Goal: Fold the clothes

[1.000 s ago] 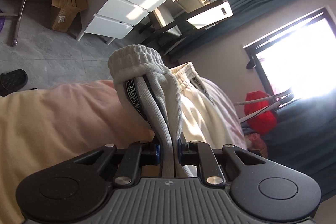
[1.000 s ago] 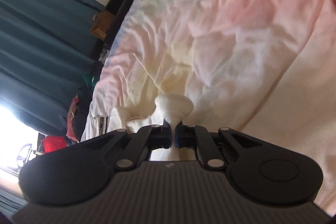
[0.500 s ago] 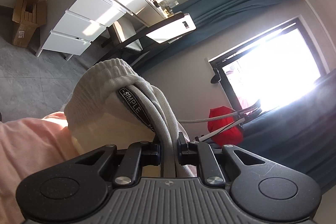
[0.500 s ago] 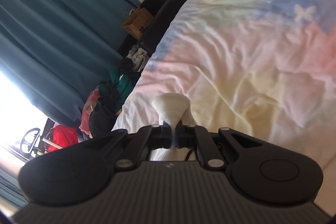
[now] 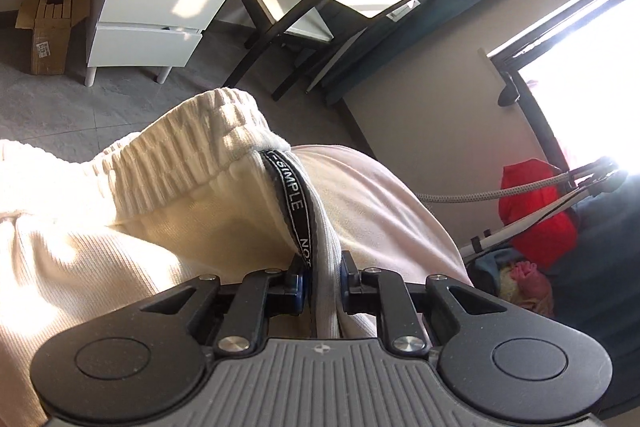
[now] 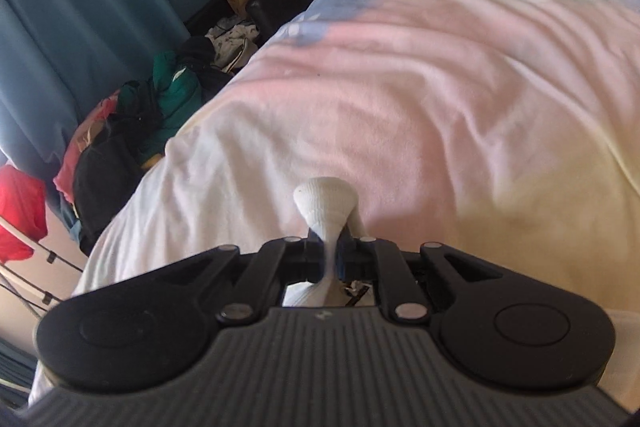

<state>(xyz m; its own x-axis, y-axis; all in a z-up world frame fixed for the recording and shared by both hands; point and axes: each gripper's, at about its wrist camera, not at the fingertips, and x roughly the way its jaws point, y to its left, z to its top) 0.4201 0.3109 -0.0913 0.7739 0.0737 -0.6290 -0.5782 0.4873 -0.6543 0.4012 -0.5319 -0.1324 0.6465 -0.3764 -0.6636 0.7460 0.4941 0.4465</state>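
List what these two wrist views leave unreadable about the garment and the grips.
- Pants: left view, legs cut off by the frame edge and the left hand-held gripper.
- Strap lettering: left view, its end is hidden between the jaws.
- Cloth in the right hand-held gripper: right view, only a bunched tip shows; the gripper body hides the rest.

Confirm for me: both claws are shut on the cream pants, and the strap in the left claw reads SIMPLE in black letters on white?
Not quite. The left wrist view shows the strap reading SIMPLE in white letters on black. The rest holds: the left claw is shut on the cream pants, and the right claw is also shut on that fabric.
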